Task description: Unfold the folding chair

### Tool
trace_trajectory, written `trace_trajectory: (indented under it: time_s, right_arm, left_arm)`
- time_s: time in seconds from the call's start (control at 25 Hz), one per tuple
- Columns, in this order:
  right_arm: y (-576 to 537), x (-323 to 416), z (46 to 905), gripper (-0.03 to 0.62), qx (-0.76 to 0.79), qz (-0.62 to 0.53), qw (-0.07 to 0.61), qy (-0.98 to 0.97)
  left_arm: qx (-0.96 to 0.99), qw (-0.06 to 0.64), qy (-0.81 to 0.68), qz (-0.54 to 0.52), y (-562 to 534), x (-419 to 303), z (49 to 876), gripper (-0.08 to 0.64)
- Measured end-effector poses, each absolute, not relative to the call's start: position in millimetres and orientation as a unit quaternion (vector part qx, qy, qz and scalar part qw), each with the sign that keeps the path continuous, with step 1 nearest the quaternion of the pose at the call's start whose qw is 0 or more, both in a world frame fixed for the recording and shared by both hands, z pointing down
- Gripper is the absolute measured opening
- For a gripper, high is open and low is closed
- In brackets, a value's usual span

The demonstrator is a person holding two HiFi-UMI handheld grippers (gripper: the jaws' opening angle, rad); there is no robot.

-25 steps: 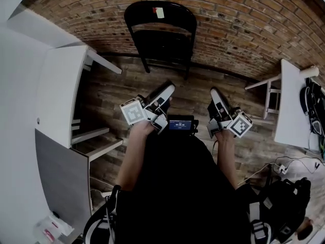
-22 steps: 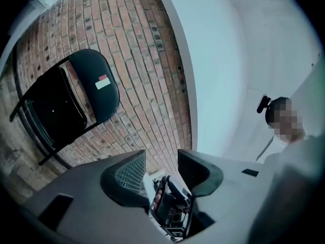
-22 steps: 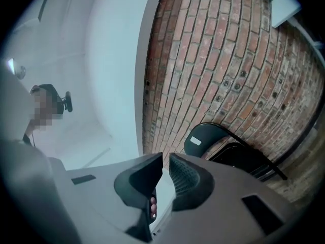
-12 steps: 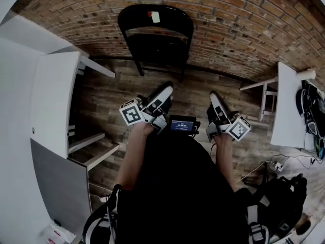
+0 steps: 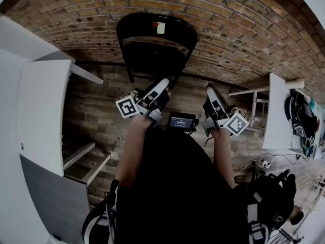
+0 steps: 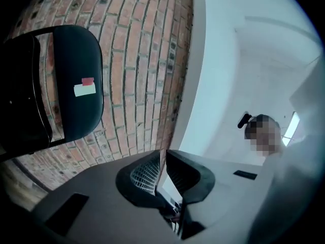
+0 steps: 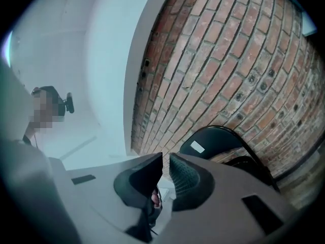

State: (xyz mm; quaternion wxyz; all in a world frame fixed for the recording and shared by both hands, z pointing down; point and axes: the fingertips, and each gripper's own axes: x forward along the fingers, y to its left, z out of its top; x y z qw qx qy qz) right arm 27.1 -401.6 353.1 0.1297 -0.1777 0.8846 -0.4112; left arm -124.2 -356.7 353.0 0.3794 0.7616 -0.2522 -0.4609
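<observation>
closing empty, left gripper (image 5: 163, 82) matches the shut, empty right gripper (image 5: 208, 88); both have neared the untouched chair (image 5: 157, 39), upper centre.

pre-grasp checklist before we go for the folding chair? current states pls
1. Folding chair located, folded, standing against brick wall: ok.
2. Left gripper empty: ok; its jaws have just closed with nothing between them.
3. Right gripper empty: ok, shut on nothing.
4. Jaws open for a grab: not ok, both are shut.
5. Grippers at the chair: not ok, both short of it, no contact.
6. Chair feet steady on wood floor: cannot tell.
</observation>
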Motion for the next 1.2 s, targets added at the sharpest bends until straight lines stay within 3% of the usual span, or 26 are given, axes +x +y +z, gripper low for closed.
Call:
trace_trajectory:
  time_s: [0.52,1.2]
  right_arm:
    - [-407,-47,359,0.029,-0.171,-0.419,0.083,0.888]
    - [-520,-57,364,0.031,-0.118,-0.425,0.075,0.895]
  left_arm:
    - [0.755,0.405,-0.253,-0.45,-379,-171,376,0.051]
    - [0.733,0.399,-0.347,-0.429,-465,-182,390,0.052]
